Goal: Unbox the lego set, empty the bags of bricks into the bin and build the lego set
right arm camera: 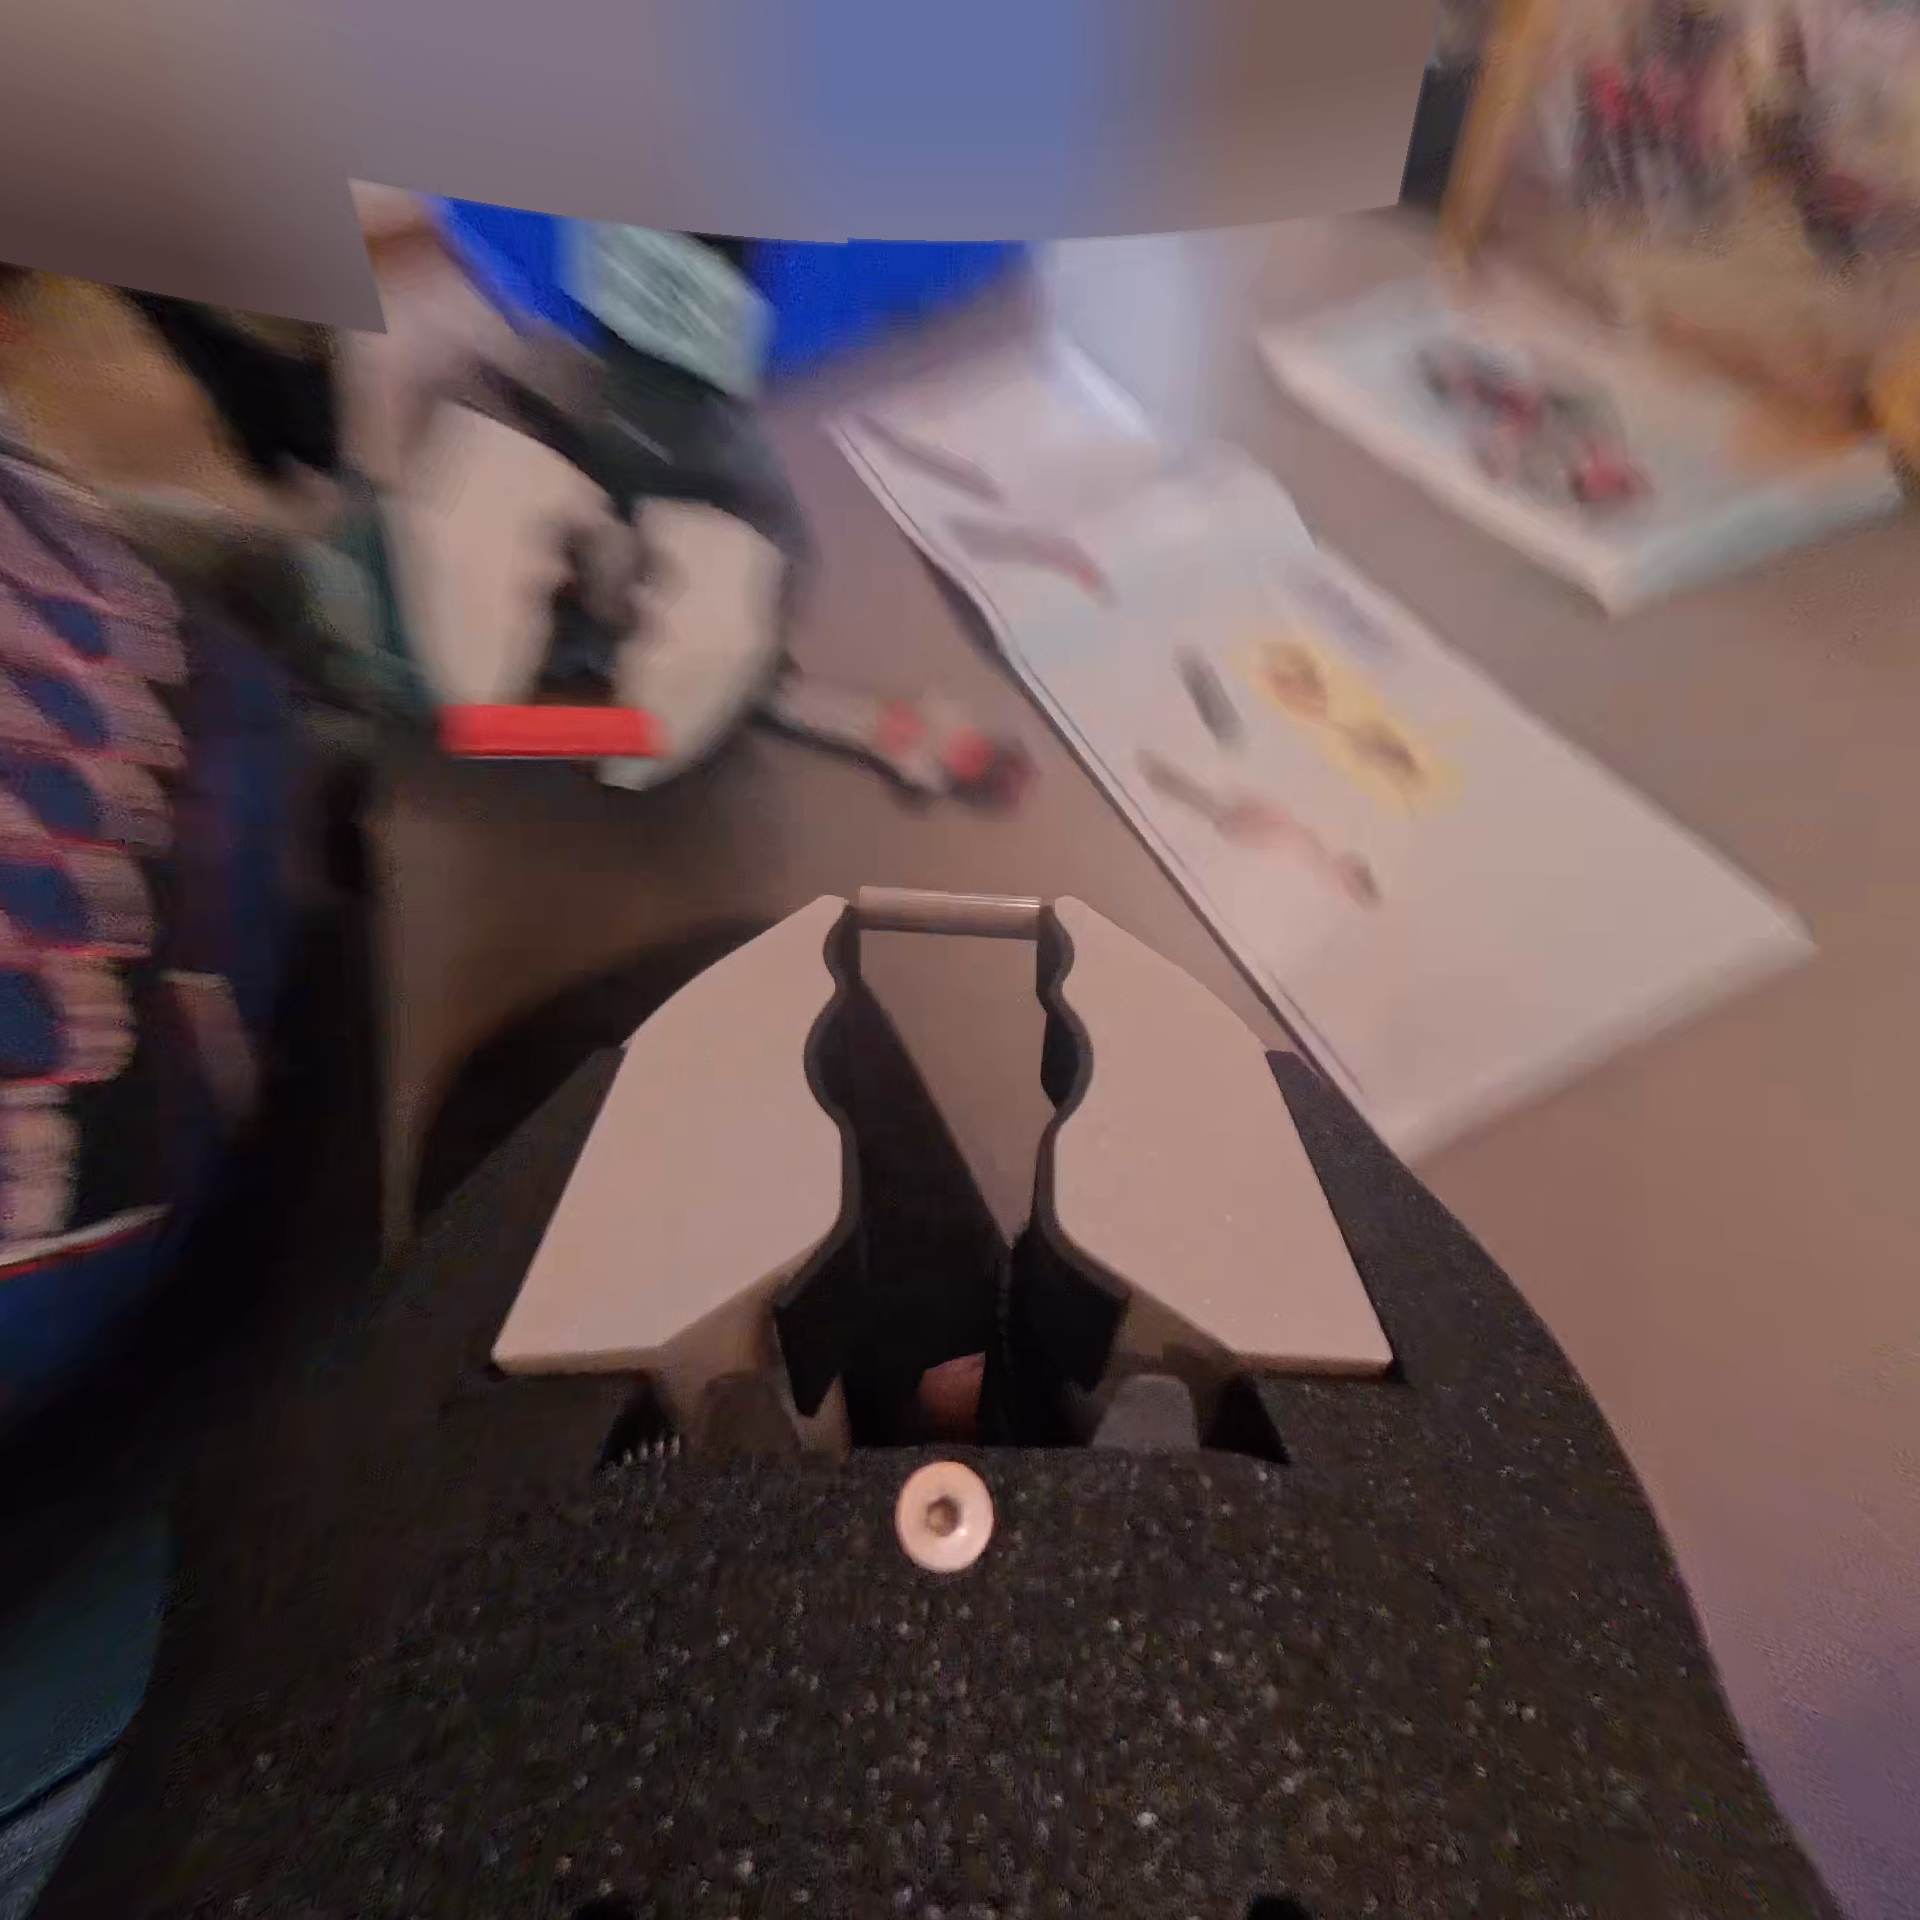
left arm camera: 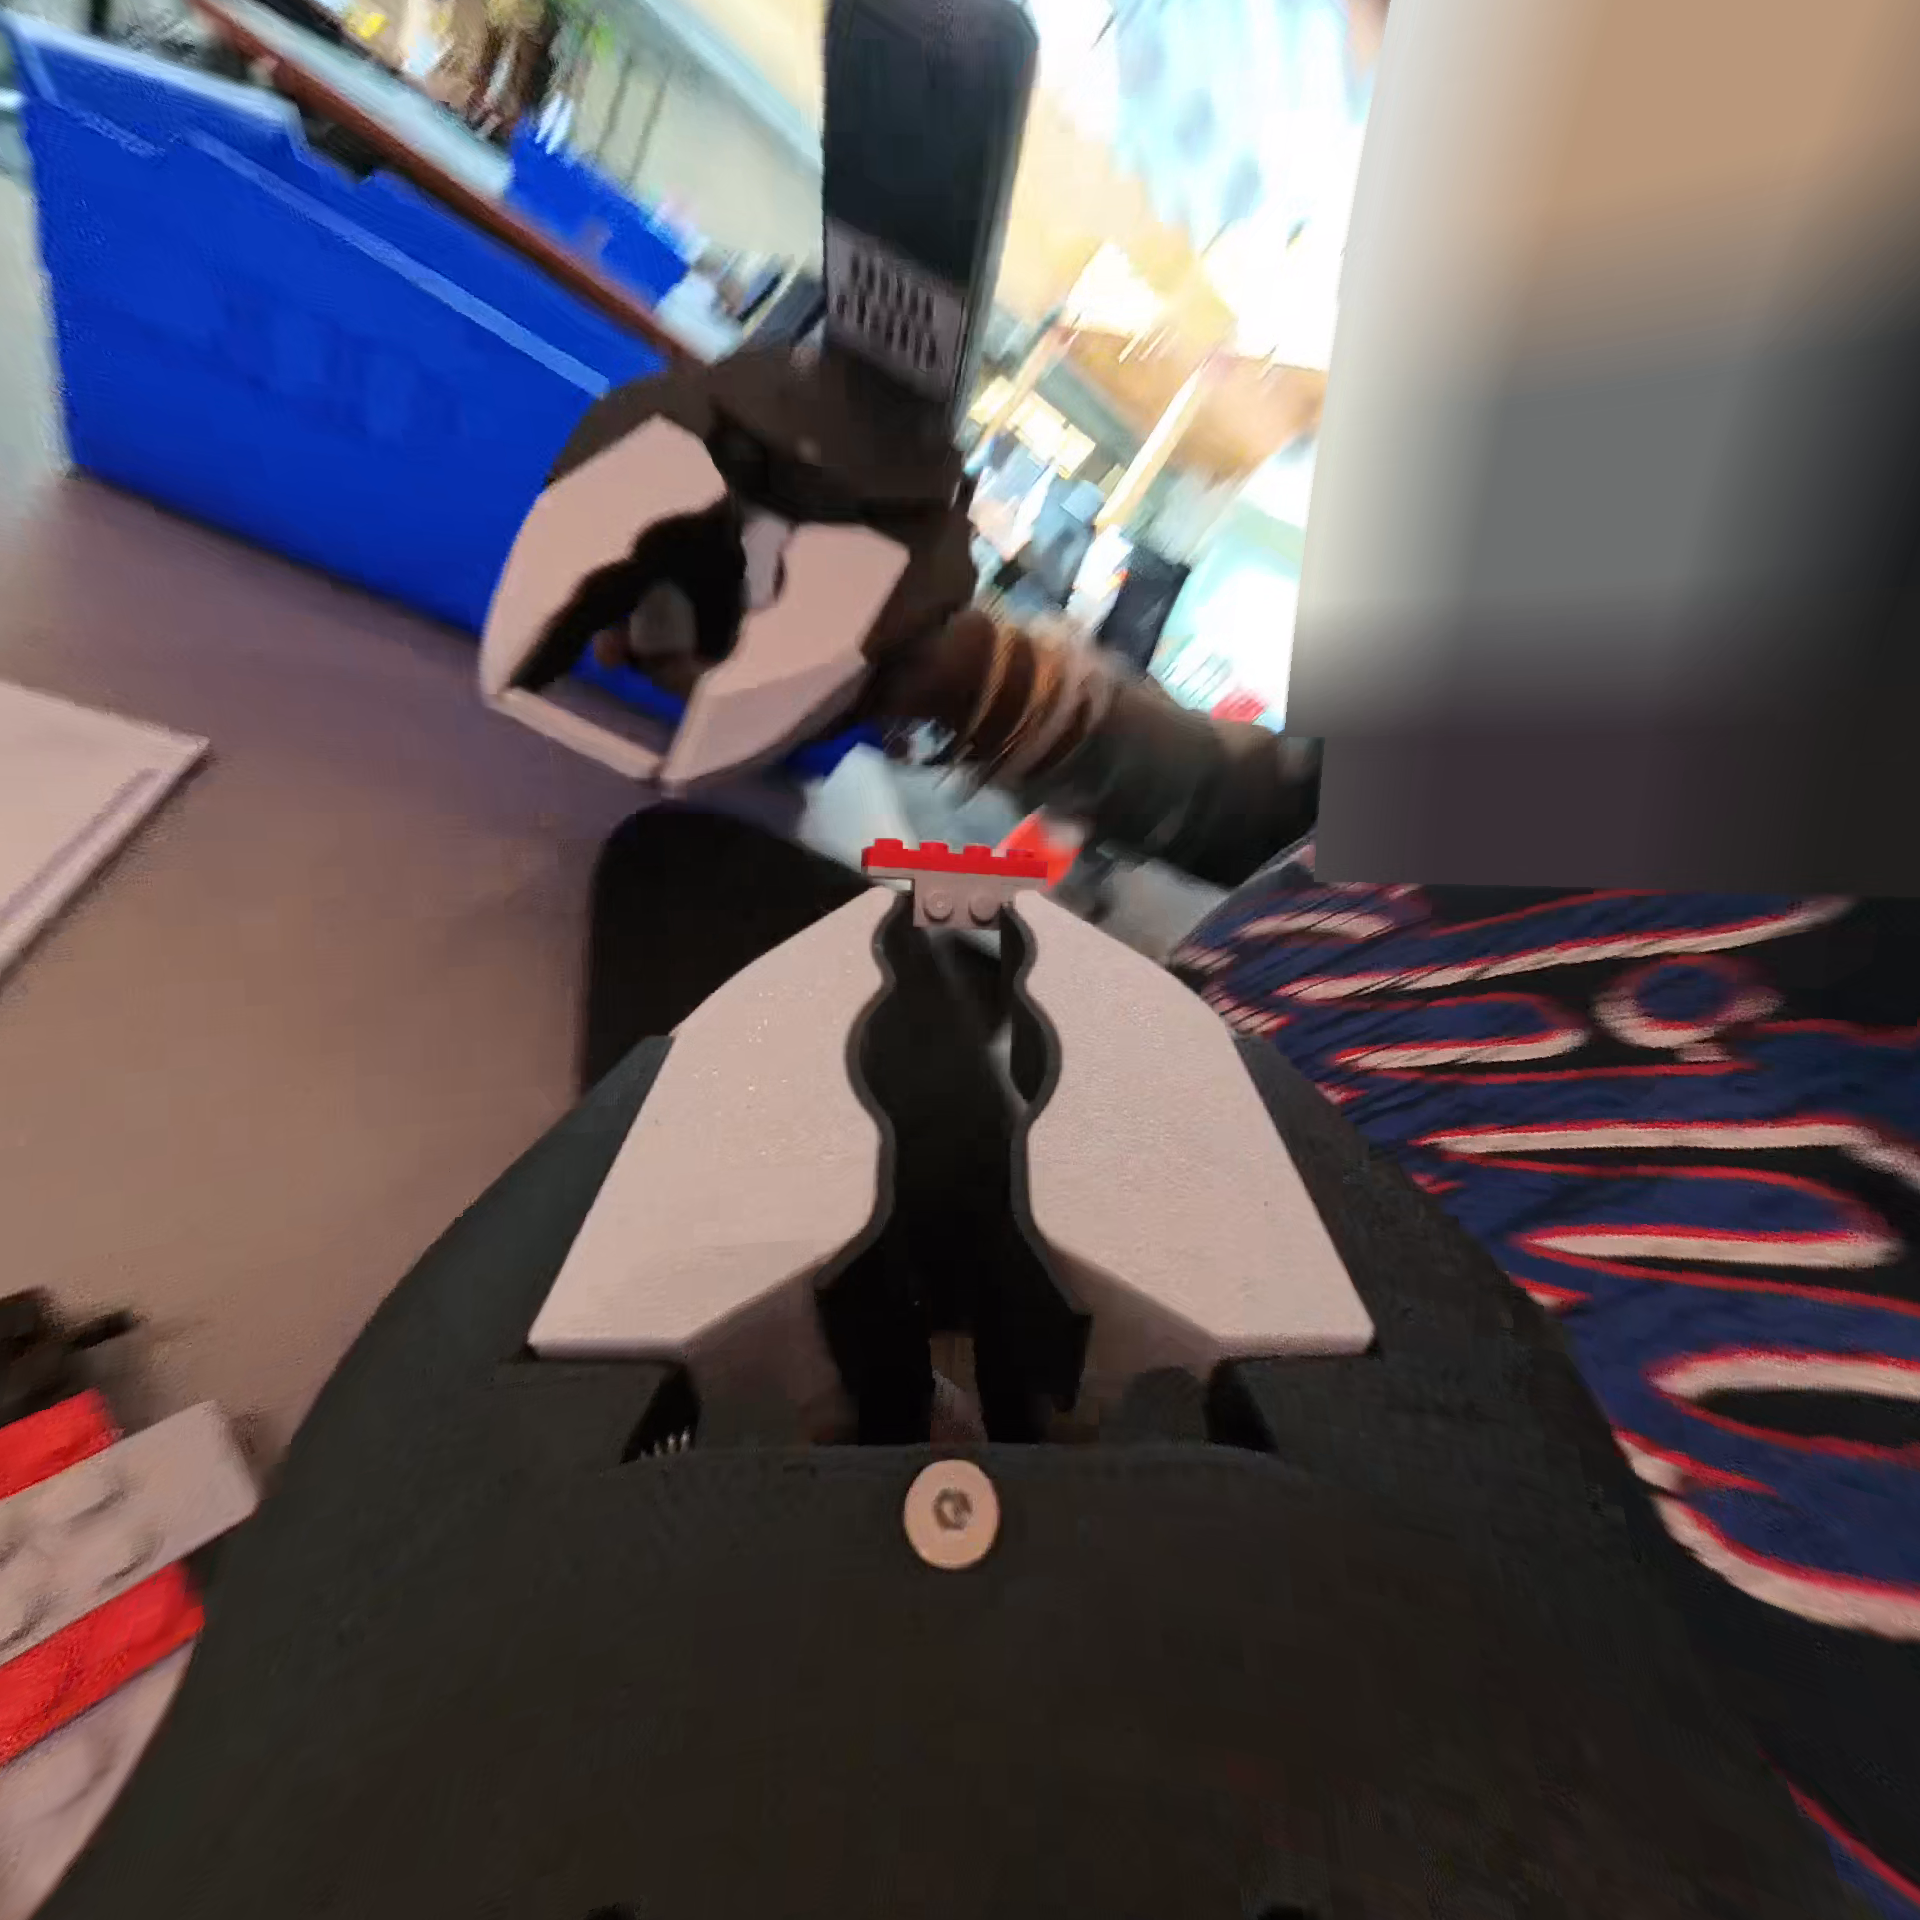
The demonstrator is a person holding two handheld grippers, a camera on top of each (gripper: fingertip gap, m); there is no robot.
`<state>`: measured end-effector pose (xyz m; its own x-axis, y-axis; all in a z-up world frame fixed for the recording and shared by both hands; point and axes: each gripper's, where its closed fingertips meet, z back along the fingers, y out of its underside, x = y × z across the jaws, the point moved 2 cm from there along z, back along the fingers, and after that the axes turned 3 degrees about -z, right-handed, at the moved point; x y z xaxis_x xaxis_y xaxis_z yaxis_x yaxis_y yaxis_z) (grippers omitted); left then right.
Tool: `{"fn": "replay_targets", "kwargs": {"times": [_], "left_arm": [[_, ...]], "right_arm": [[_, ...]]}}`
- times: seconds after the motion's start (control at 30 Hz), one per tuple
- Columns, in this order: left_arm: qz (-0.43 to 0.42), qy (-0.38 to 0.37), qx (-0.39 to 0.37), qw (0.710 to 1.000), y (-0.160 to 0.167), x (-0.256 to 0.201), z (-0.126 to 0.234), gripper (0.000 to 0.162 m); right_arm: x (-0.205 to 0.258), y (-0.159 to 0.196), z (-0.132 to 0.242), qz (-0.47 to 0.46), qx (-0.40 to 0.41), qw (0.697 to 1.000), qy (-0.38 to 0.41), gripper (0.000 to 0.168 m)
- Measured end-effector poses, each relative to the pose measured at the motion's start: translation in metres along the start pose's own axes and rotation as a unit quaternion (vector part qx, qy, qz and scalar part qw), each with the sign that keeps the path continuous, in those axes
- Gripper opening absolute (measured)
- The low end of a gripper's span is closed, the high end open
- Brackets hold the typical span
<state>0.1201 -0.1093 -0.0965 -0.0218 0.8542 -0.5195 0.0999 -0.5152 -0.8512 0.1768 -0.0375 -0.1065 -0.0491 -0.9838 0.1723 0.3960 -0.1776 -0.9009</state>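
Left wrist view, L to R: a red-and-grey brick piece (left arm camera: 73, 1538) sits blurred at the bottom left edge on the brown table (left arm camera: 312, 987). A white paper edge (left arm camera: 73, 769) lies further up, w/ a blue bin (left arm camera: 291, 343) behind it. Centre: left gripper (left arm camera: 951, 914) is nearly closed, tips pinching a small grey brick w/ a red studded plate on top (left arm camera: 951, 873). The assembly is lifted off the table. Above it hangs the right gripper (left arm camera: 665, 769), held by a hand in a dark sleeve, tips almost meeting. Can't tell from this angle what they grip. Far R: person's patterned blue, red & white sleeve (left arm camera: 1621, 1164).

Right wrist view, L to R: same patterned sleeve at the left edge. Next the left gripper (right arm camera: 623, 748), blurred, w/ the red plate (right arm camera: 551, 730) at its tips. Just R of it, a small cluster of red-and-grey bricks (right arm camera: 914, 743) on the table. Centre foreground: right gripper (right arm camera: 945, 914) partly closed, clamping a flat grey piece (right arm camera: 945, 912) across its tips. R of that, the open instruction booklet (right arm camera: 1299, 748) lies flat. Far upper R, a white tray (right arm camera: 1621, 582) w/ loose bricks, blurred.
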Motion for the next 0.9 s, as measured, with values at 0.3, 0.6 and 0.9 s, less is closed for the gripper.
{"fn": "replay_targets", "kwargs": {"times": [0.3, 0.6, 0.9], "left_arm": [[-0.020, -0.015, 0.055, 0.998, 0.016, -0.001, 0.000, 0.016], [0.006, -0.011, 0.097, 0.995, 0.029, -0.005, -0.002, 0.015], [0.017, -0.001, 0.102, 0.995, 0.031, -0.005, -0.002, 0.015]], "right_arm": [[0.066, -0.012, -0.012, -0.042, -0.111, 0.972, -0.204, 0.032], [0.078, 0.007, -0.014, -0.006, -0.036, 0.980, -0.193, 0.033], [0.079, 0.008, -0.018, -0.005, -0.030, 0.983, -0.181, 0.033]]}}
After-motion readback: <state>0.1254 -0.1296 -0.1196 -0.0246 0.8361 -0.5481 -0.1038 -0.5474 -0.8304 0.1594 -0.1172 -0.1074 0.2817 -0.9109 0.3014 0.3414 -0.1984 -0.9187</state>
